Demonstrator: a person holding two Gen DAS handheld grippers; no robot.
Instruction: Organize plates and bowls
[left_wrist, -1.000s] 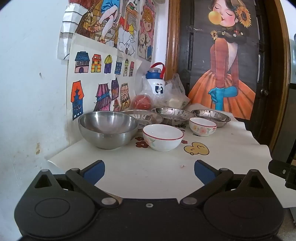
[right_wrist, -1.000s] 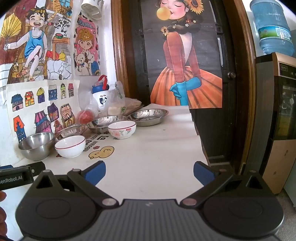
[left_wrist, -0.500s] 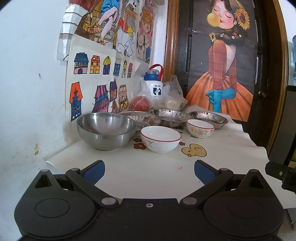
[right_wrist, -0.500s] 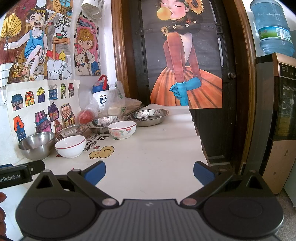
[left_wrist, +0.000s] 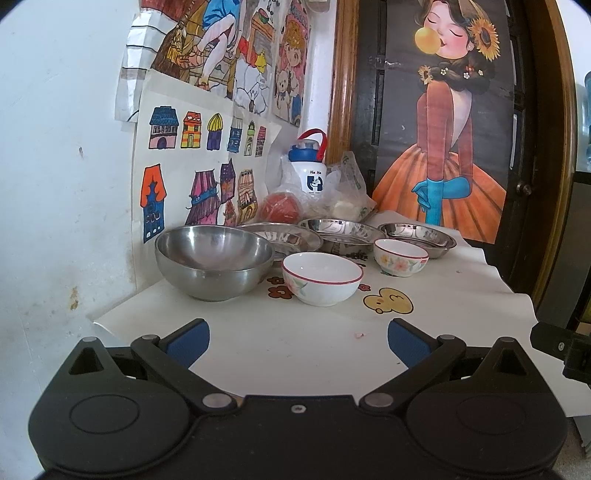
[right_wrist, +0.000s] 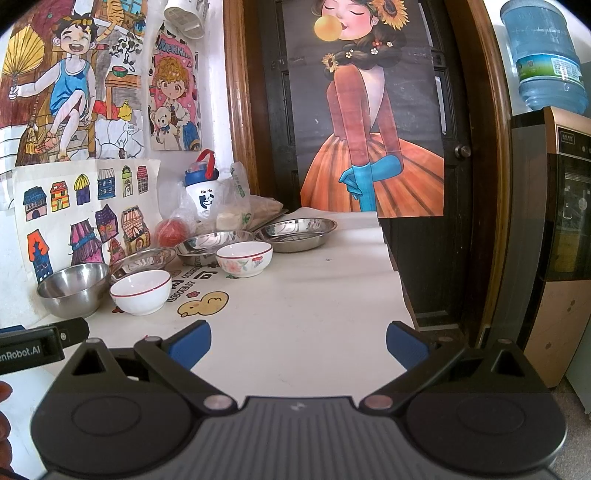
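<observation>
A steel bowl (left_wrist: 212, 260) (right_wrist: 72, 290) stands at the left of the white-covered table (left_wrist: 295, 343). Right of it is a white bowl with a red rim (left_wrist: 322, 278) (right_wrist: 140, 291), then a smaller floral bowl (left_wrist: 400, 256) (right_wrist: 244, 258). Behind them lie three steel plates: left (left_wrist: 284, 238) (right_wrist: 146, 260), middle (left_wrist: 341, 230) (right_wrist: 212, 242) and right (left_wrist: 419, 234) (right_wrist: 297, 232). My left gripper (left_wrist: 297, 341) is open and empty, short of the bowls. My right gripper (right_wrist: 297, 343) is open and empty over the table's near part.
A water bottle (left_wrist: 312, 166) (right_wrist: 201, 184), a red ball (left_wrist: 279, 206) and plastic bags (left_wrist: 343, 192) stand at the back by the wall. A dark door with a poster (right_wrist: 369, 147) lies beyond the table. A water dispenser (right_wrist: 554, 221) stands at the right.
The left gripper has drifted slightly, so the bowls sit a little higher and further left in its view. The right view is almost unchanged. Both grippers stay open.
</observation>
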